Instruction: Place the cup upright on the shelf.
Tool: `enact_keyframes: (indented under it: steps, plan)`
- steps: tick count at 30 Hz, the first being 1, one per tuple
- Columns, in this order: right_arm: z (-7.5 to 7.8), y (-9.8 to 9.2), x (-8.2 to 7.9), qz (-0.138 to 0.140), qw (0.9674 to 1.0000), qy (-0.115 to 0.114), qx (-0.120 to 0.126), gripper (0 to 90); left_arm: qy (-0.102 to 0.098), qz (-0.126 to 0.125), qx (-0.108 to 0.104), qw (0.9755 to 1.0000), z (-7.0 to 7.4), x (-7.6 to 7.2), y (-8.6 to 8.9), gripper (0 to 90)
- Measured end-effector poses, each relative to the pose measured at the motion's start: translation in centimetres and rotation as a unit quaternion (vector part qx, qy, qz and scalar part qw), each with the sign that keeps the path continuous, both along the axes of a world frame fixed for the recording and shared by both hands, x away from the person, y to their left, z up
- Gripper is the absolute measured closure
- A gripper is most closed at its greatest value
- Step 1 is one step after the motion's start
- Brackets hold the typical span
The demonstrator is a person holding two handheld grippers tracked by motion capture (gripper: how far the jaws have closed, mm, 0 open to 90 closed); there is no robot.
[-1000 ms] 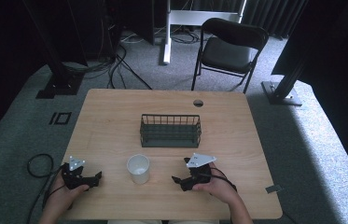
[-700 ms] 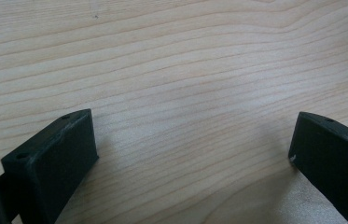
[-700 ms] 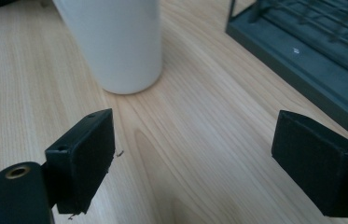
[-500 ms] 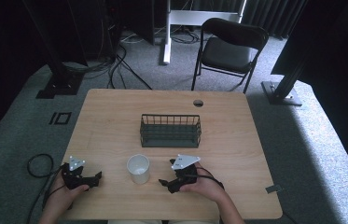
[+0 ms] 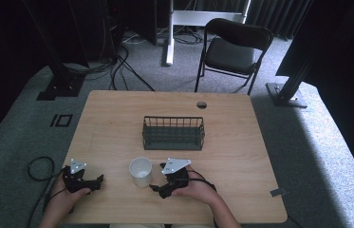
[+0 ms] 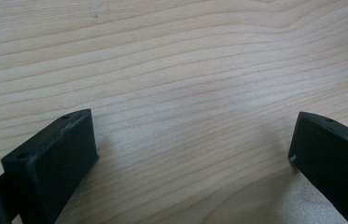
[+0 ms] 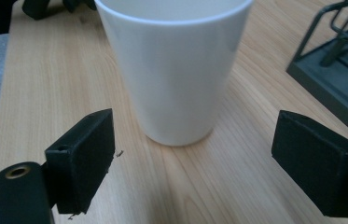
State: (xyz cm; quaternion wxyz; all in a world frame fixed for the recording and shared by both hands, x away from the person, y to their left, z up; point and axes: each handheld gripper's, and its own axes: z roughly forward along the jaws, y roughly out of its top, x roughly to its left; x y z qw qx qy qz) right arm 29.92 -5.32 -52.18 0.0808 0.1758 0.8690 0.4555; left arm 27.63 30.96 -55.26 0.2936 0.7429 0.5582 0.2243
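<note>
A white cup [image 5: 141, 171] stands upright on the wooden table [image 5: 117, 123], near the front edge. My right gripper [image 5: 158, 188] rests just right of it, open, jaws pointing at the cup. In the right gripper view the cup [image 7: 174, 70] stands a short way ahead of the jaws, centred on the gap, untouched. My left gripper [image 5: 99, 180] lies on the table at the front left, open; in the left gripper view its jaws frame bare wood [image 6: 185, 93] with nothing between them.
A dark wire basket [image 5: 173, 133] stands at the table's middle, behind the cup; its corner [image 7: 335, 60] lies to the right of the cup. A cable hole [image 5: 201, 104] marks the far edge. A black chair [image 5: 234, 50] stands beyond the table.
My right gripper has slid left along the front of the table toward the cup. The left gripper and the cup have stayed put.
</note>
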Motion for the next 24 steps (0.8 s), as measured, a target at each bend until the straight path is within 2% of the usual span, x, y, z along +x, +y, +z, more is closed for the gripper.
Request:
enact_keyframes:
  steps: [13, 24]
  plan:
    - [0.9, 2.4, 0.5, 0.024, 0.9995, -0.009, 0.015, 12.8, 0.000, 0.000, 0.000, 1.0000, 0.0, 0.0, 0.0, 1.2]
    - [1.4, 3.8, 0.7, 0.027, 0.9989, -0.021, 0.031, 12.3, -0.001, 0.000, -0.001, 1.0000, 0.0, 0.0, 0.0, 1.2]
